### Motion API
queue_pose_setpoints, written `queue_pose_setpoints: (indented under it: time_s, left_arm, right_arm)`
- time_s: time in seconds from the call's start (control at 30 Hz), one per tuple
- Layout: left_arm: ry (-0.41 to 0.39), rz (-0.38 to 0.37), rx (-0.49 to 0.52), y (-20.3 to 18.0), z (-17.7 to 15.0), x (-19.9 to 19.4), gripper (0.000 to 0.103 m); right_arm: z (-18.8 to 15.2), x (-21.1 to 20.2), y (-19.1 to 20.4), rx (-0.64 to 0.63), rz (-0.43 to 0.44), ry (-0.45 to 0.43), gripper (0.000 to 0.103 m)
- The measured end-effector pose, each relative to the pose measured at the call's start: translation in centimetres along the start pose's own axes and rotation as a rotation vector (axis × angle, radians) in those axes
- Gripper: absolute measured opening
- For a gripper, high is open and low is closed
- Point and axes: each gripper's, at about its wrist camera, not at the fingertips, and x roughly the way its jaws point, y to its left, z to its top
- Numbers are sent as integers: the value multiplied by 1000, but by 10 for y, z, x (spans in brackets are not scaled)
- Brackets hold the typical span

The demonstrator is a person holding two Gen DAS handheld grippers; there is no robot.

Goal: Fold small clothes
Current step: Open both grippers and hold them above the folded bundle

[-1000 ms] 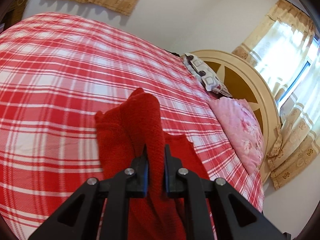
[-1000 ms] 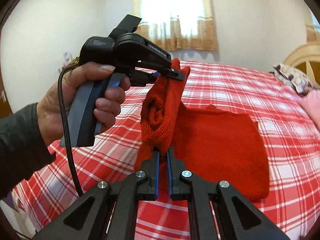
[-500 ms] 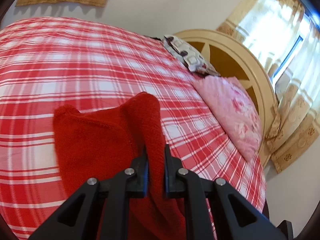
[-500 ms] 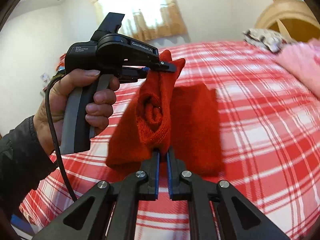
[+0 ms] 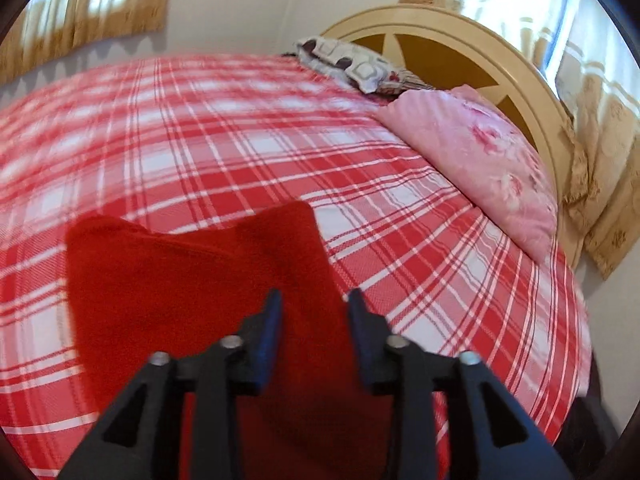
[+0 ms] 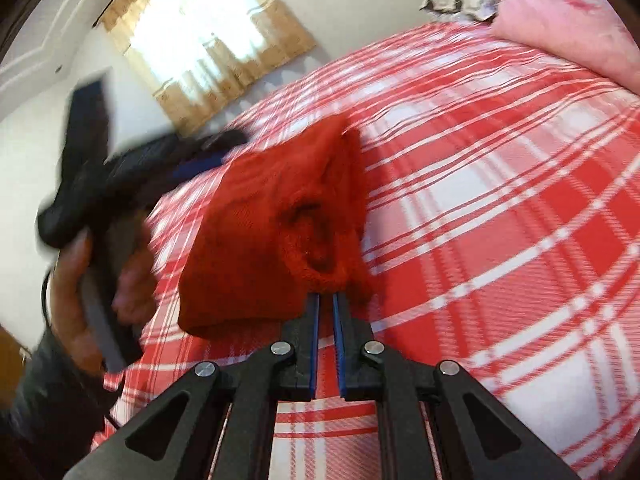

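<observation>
While my left gripper [image 5: 314, 300] is opening its jaws, the red knit garment [image 5: 192, 280] lies between the pads without either of them pressing on it. From my left wrist view the garment spreads from the fingertips toward ten o'clock, lying on the red plaid bedspread [image 5: 240, 140]. My right gripper [image 6: 326, 300] has its jaws nearly together, and they pinch a rolled, ribbed edge of the same red knit garment [image 6: 280, 208] right at the tips. In the right wrist view the cloth rises from the fingertips toward eleven o'clock, bunched and folded over. At nine o'clock there, blurred, a hand [image 6: 76, 280] in a dark sleeve grips the handle of the other tool.

Farther out, at two o'clock in the left wrist view, a pink flowered pillow [image 5: 480, 160] rests on the bedspread, with a grey patterned pillow [image 5: 352, 64] just beyond it at one o'clock against the pale wooden headboard [image 5: 460, 28]. I see no boxes or baskets; the bed alone carries the garment.
</observation>
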Motion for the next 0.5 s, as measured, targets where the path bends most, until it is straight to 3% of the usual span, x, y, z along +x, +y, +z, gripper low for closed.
queue_pose_setpoints:
  time_s: [0.07,0.17,0.23,0.33,0.37,0.4,0.5]
  left_arm:
    - [-47,54,31,0,-8,-18,62]
    - [-114,127,74,12,-35,-52,75]
    - [-134,181,89,21,-51,-62,76]
    - [-129,273,92,33,-76,-63,77]
    - [-121,280,86,35,-82,-61,77]
    - [-105,281,80,36,-87,-57,77]
    - [-102,281,57,35,-100,-46,81]
  right_arm:
    - [11,-8,6,-41,-26,-54,14]
    - [33,-3,19,-81,-22,-56,33]
    - [48,11,33,-120,-10,-30,43]
    - [64,52,46,-169,-28,81,44]
    - [67,65,47,-178,-68,111,40]
    - [70,81,45,-192,-133,137,27]
    - [75,94,36,-185,-168,148,27]
